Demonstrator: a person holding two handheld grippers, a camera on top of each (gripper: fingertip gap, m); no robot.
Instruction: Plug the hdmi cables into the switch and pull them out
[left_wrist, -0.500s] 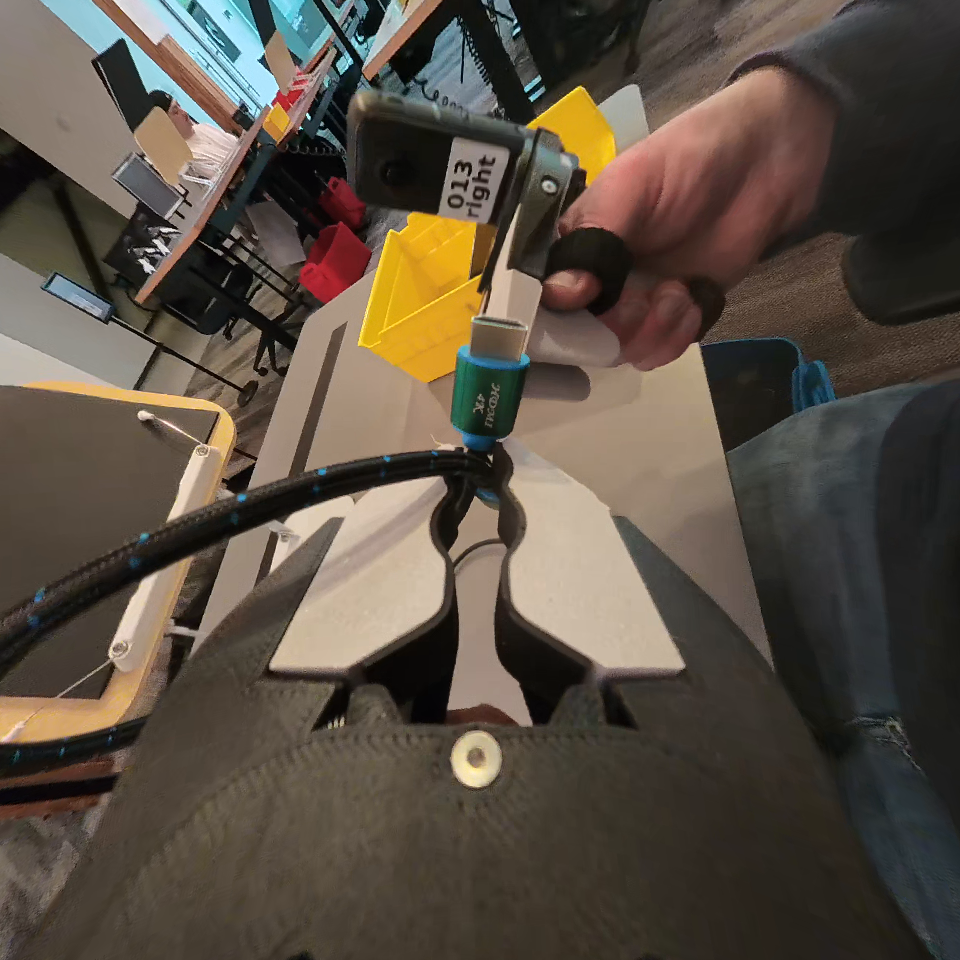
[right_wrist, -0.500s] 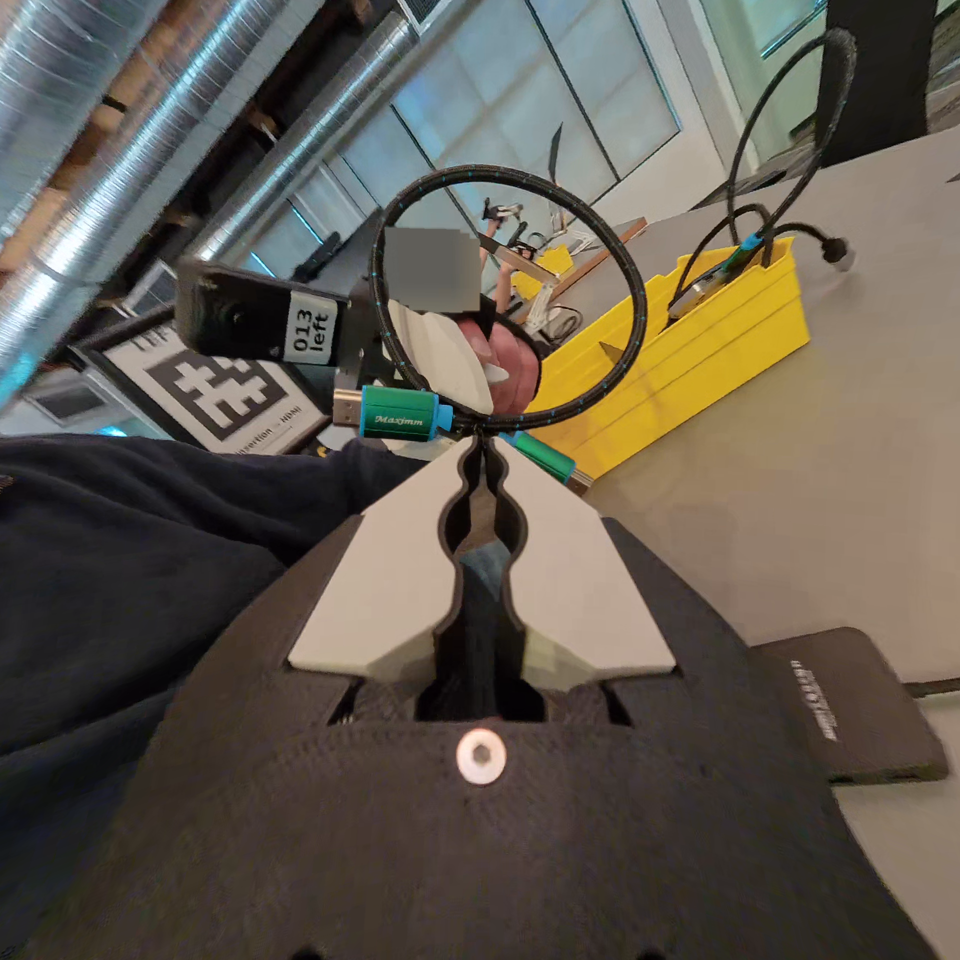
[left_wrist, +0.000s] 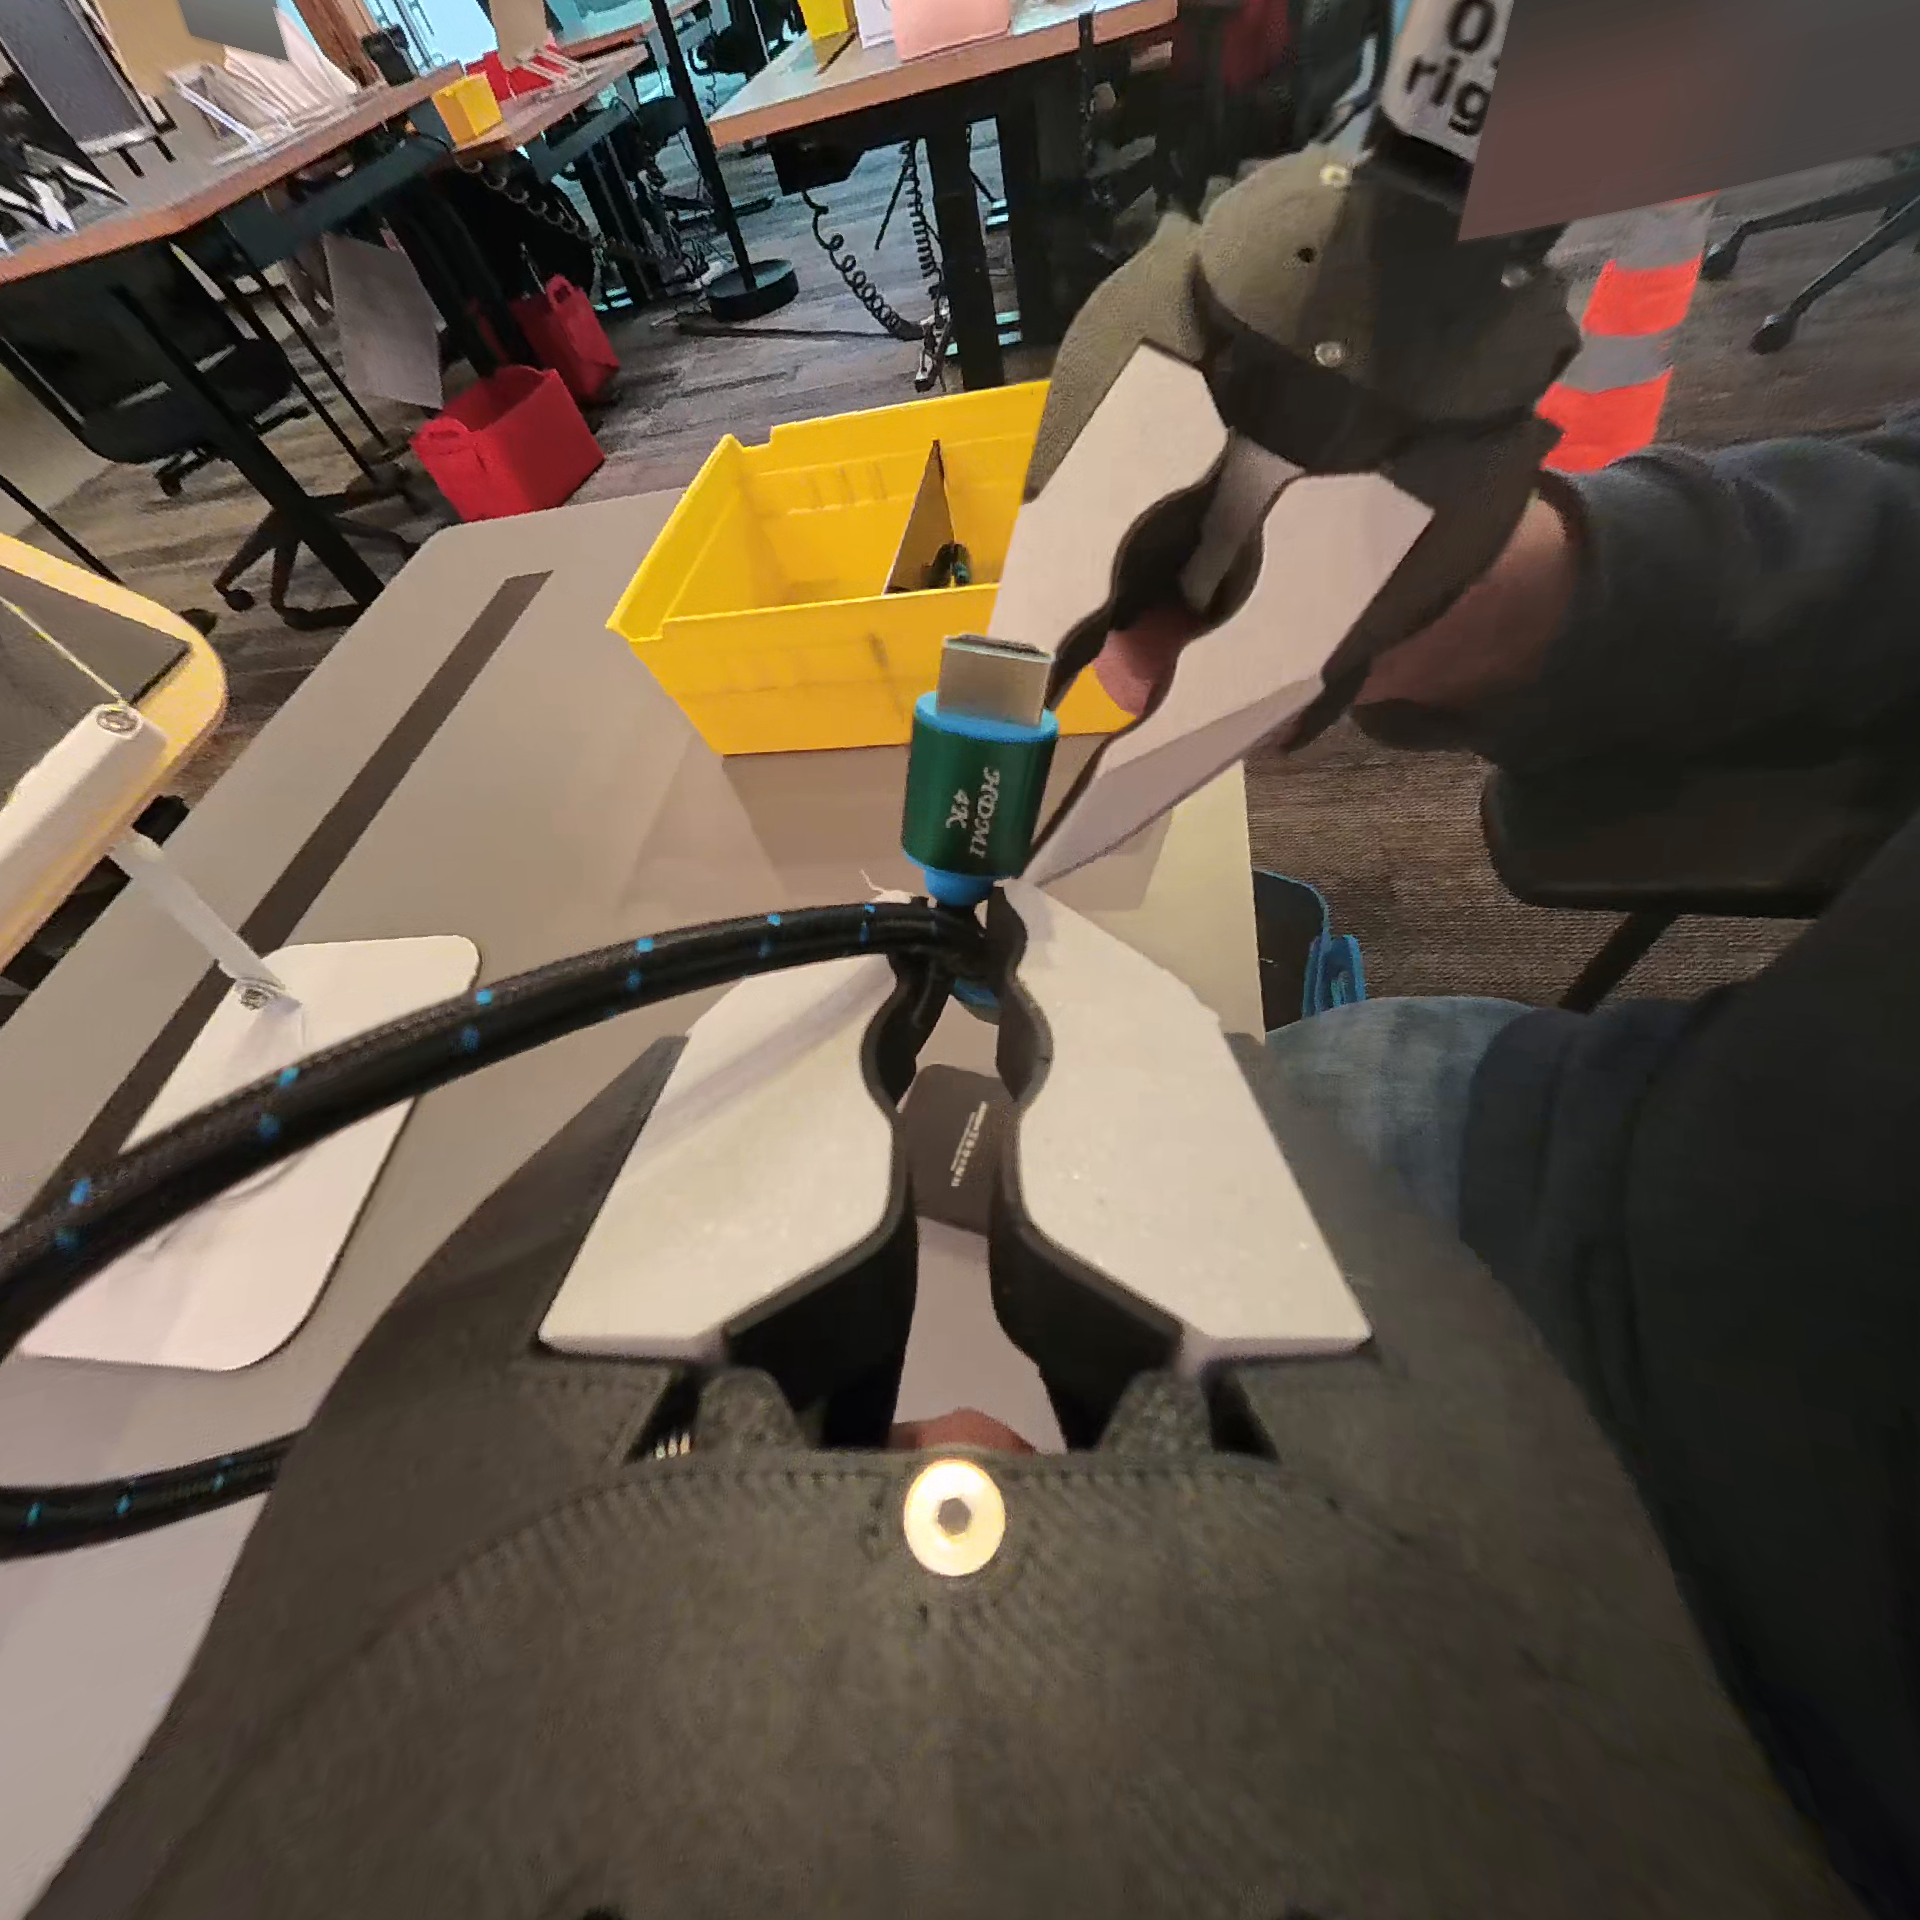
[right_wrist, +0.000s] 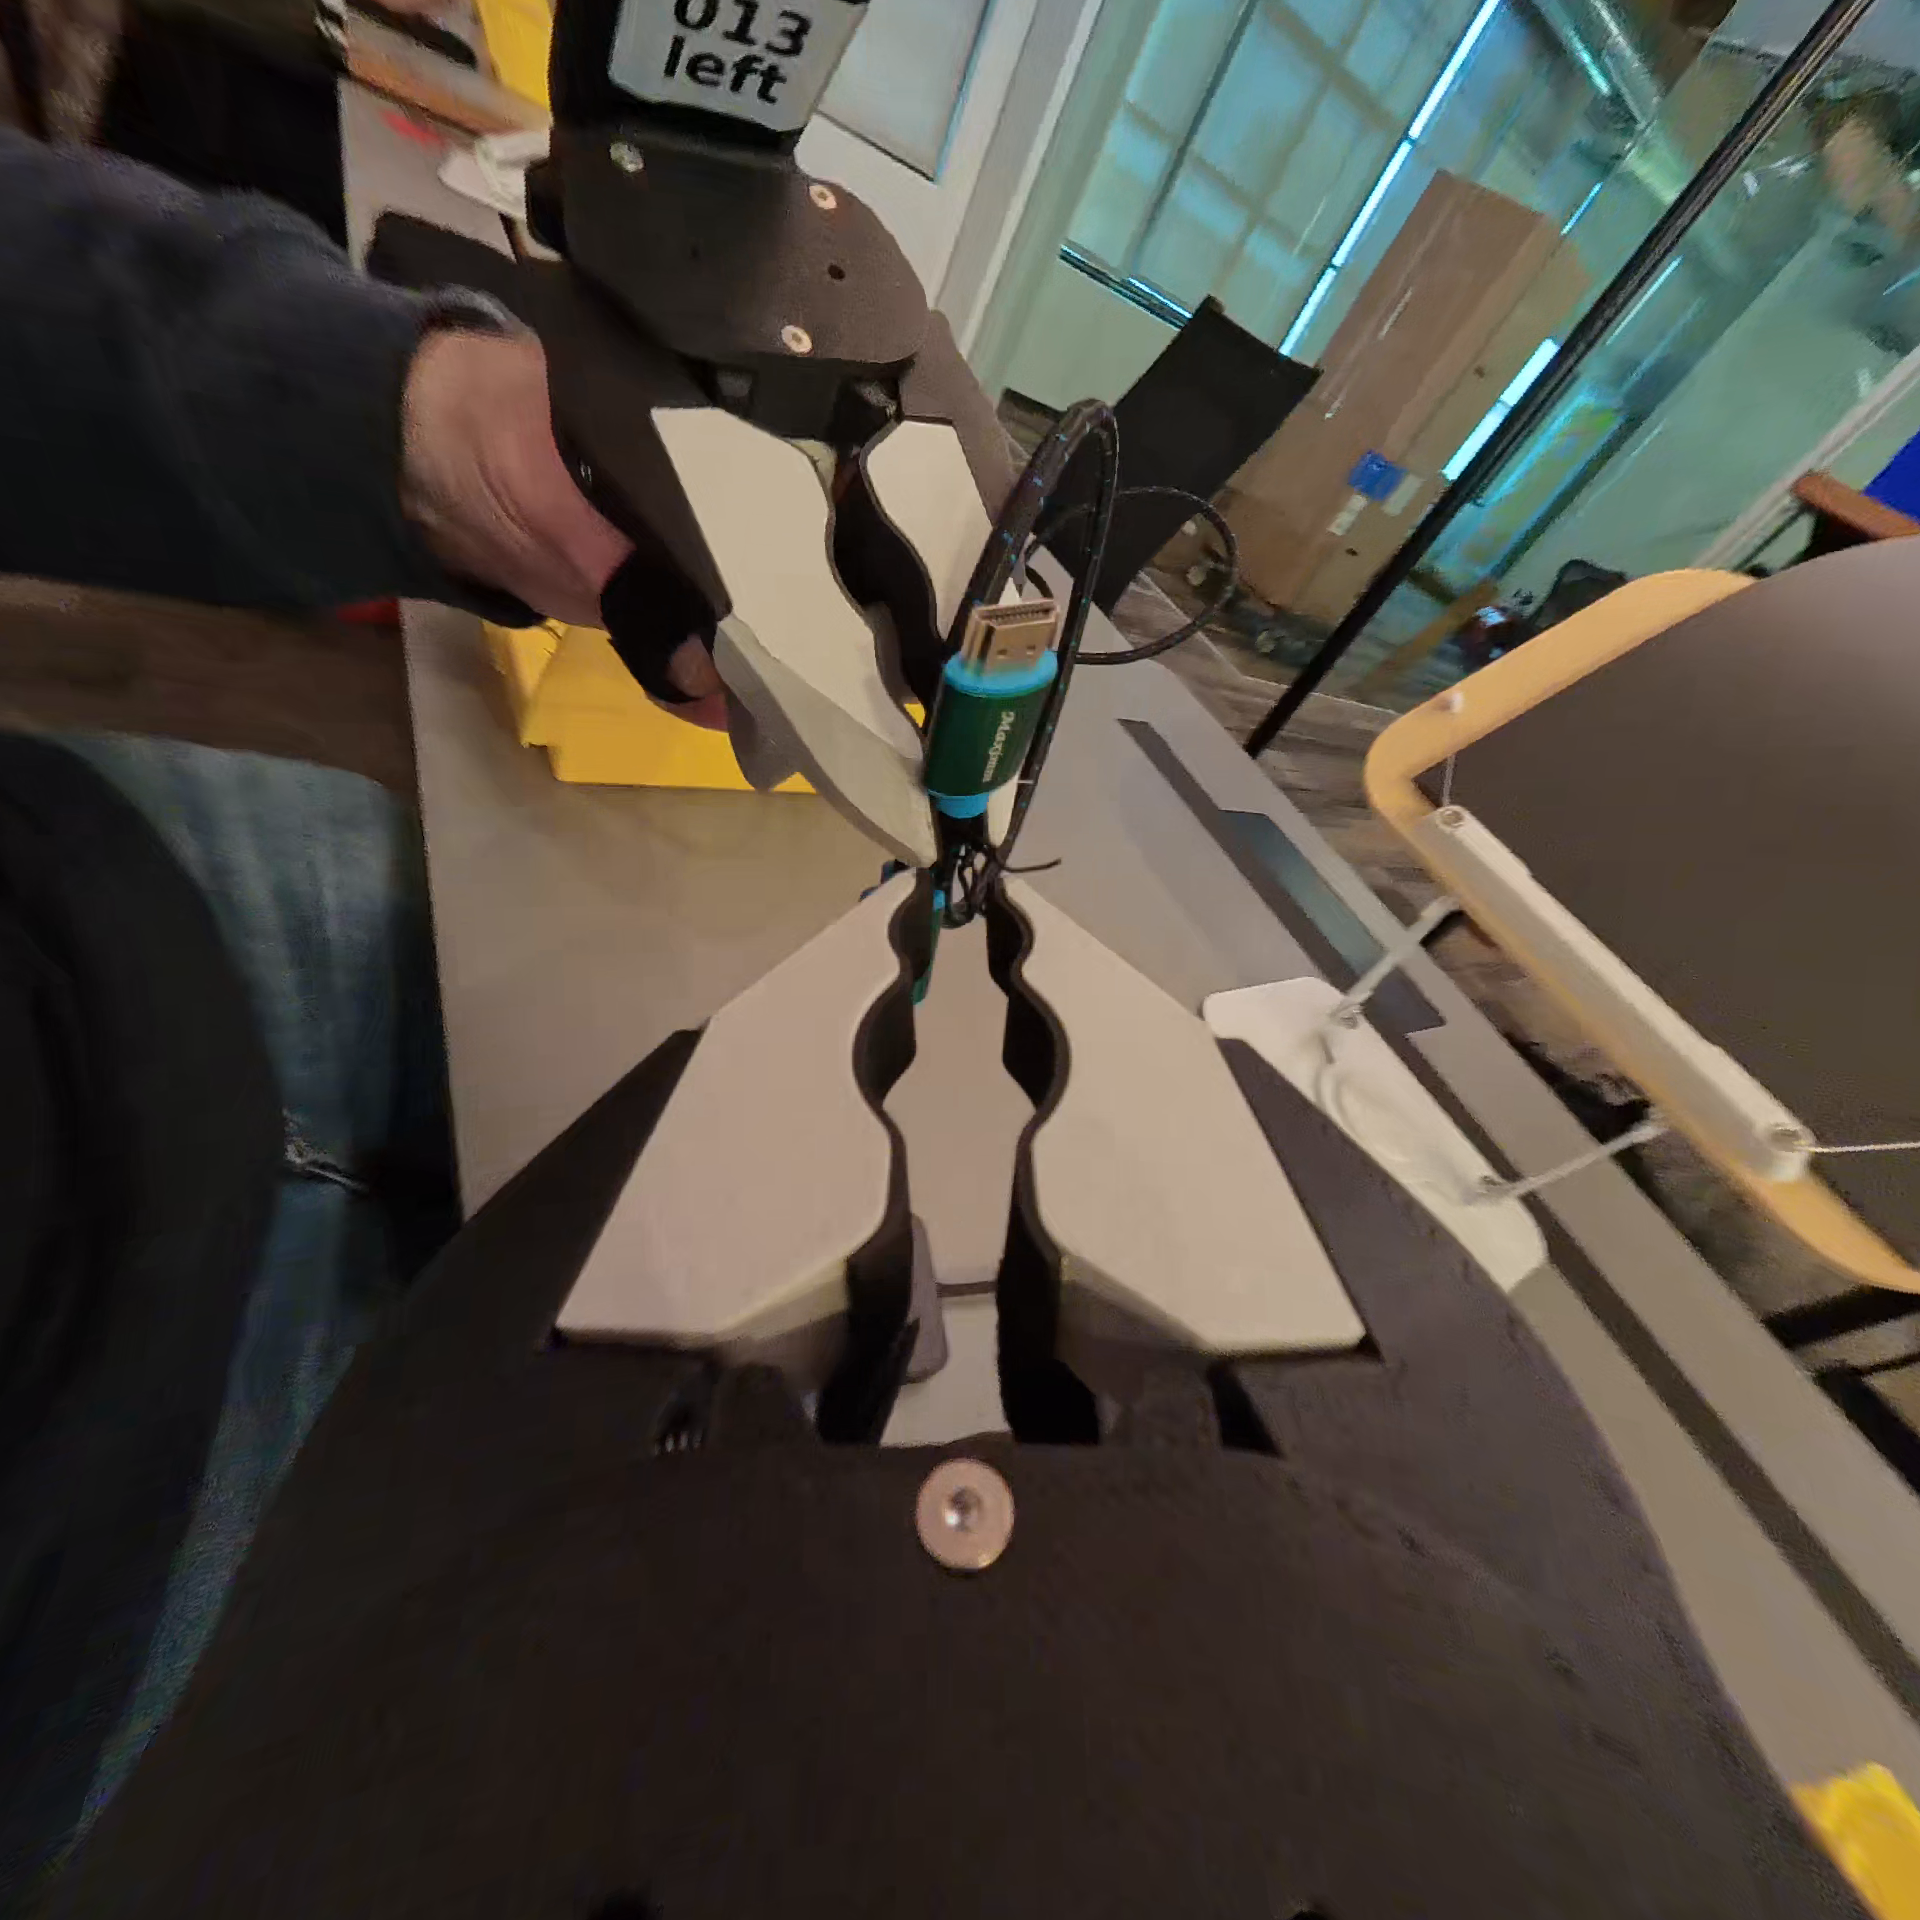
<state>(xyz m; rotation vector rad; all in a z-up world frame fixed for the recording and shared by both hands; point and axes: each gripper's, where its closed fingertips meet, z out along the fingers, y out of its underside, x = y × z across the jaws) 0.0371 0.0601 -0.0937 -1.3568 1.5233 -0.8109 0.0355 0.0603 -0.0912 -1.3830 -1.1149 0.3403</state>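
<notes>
Your left gripper (left_wrist: 982, 935) has its jaws clamped on the braided HDMI cable (left_wrist: 312, 1049) just below the green plug (left_wrist: 977, 795), above the grey surface (left_wrist: 540, 790); your right gripper (right_wrist: 961, 894) pinches the same spot.

Green plug (left_wrist: 974, 792), yellow bin (left_wrist: 831, 582) (blue-flecked cable (left_wrist: 416, 1029)).

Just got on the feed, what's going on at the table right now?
A person holds a gripper in each hand above the grey table. The left gripper has its jaws shut on the braided HDMI cable just below its green plug, which points up, not plugged into anything. The right gripper sits tip to tip with it at the same spot on the cable. The black switch lies on the table below; a yellow bin stands behind.
</notes>
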